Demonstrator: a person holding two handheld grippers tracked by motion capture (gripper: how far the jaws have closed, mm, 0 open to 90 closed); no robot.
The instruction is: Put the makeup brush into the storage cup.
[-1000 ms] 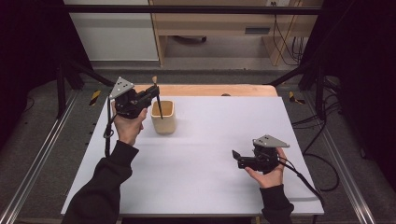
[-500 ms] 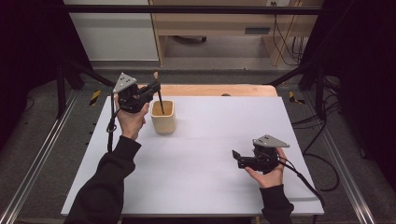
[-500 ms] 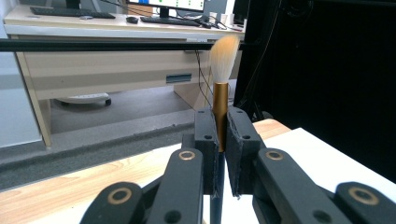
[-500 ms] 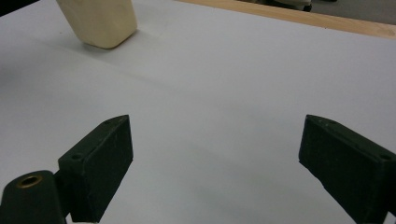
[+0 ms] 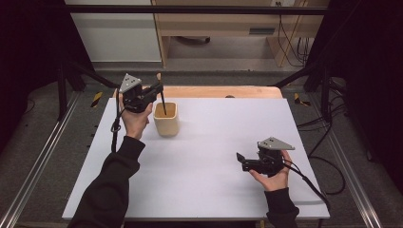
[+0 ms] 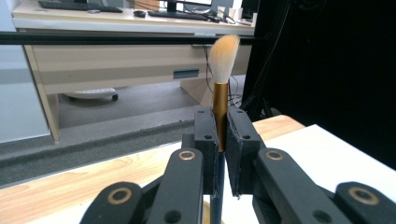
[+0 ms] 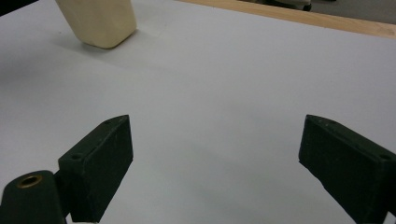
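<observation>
My left gripper [image 5: 159,89] is shut on a makeup brush [image 5: 162,100], held upright over the cream cup [image 5: 166,119] at the table's back left. The brush's dark handle reaches down into the cup's mouth. In the left gripper view the brush [image 6: 221,70] stands between the pads, its pale orange bristles up and a gold ferrule below them. My right gripper [image 5: 241,161] rests low at the front right with its jaws wide apart; in the right gripper view the right gripper [image 7: 215,156] has only bare table between its jaws. The cup [image 7: 99,22] is far off at that view's upper left.
The white tabletop [image 5: 214,137] has a wooden strip [image 5: 223,91] along its far edge. Metal rails [image 5: 43,156] run down both sides of the table. A desk and cables stand on the floor beyond.
My left hand has moved a little toward the cup and lowered, bringing the brush's handle deeper into the cup. The right hand has stayed where it was.
</observation>
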